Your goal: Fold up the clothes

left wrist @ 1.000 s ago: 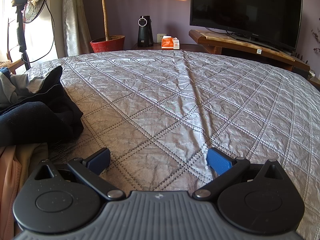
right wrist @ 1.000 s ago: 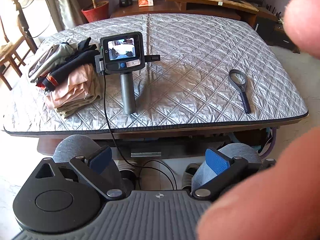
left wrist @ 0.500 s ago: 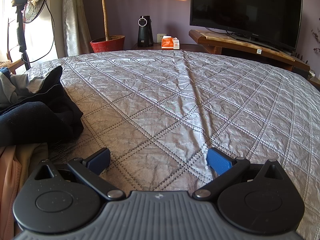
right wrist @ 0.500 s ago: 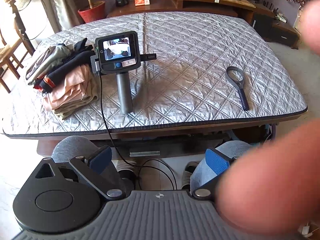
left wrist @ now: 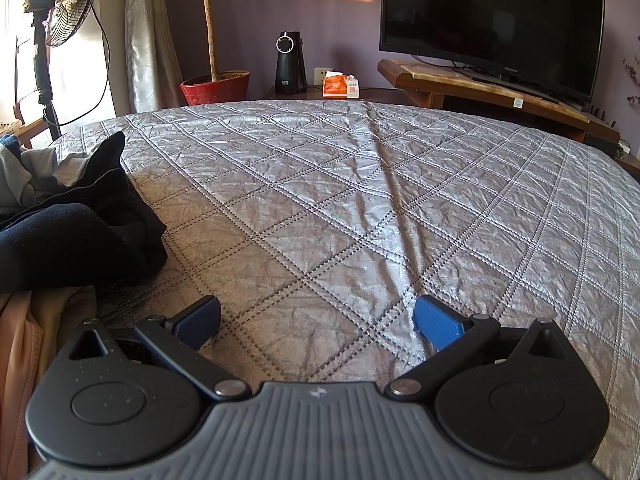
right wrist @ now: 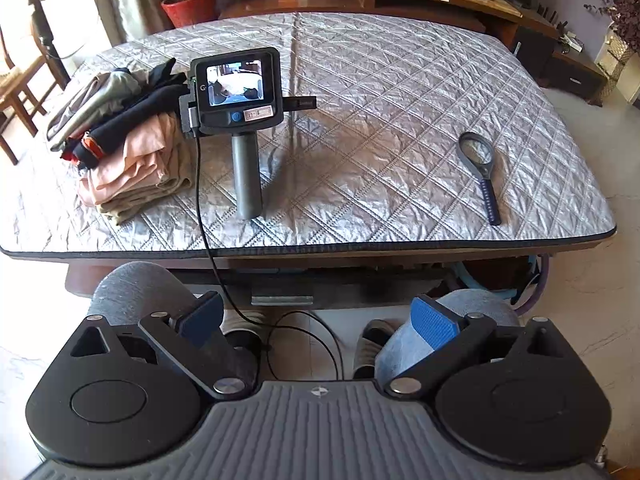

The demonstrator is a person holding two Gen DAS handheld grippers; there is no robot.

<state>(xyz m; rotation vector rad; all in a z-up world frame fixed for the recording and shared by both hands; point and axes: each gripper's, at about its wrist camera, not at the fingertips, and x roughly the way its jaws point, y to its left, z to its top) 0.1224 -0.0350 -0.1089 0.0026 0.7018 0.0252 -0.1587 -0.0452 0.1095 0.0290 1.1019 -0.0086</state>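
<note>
Lying on the left part of the quilted silver table cover (right wrist: 360, 92), one pile of clothes (right wrist: 124, 140) ran its long axis from the near edge toward the far left. Peach and tan folded pieces sat at the near end, with dark navy and black garments on top and grey ones at the far left. The exact number of garments could not be told.

In the left wrist view the same pile (left wrist: 68, 232) sat just left of the left gripper (left wrist: 318, 320), beside its left finger and not between the two. That gripper rested on the cover, its handle toward the near edge, its two blue pads spread wide and gripping nothing. From the right wrist view it showed as a handheld unit (right wrist: 240, 100) with a lit screen, just right of the pile.

The right gripper (right wrist: 318, 320) hovered off the near side of the table, above the floor, its two pads equally wide apart and empty. The pile lay well beyond its fingers, far and to the left.

One magnifying glass (right wrist: 480, 168) lay near the right edge, handle toward the near side. Past the far edge stood one red plant pot (left wrist: 216, 86), one black speaker (left wrist: 290, 64), one orange box (left wrist: 340, 86) and one television (left wrist: 492, 28).
</note>
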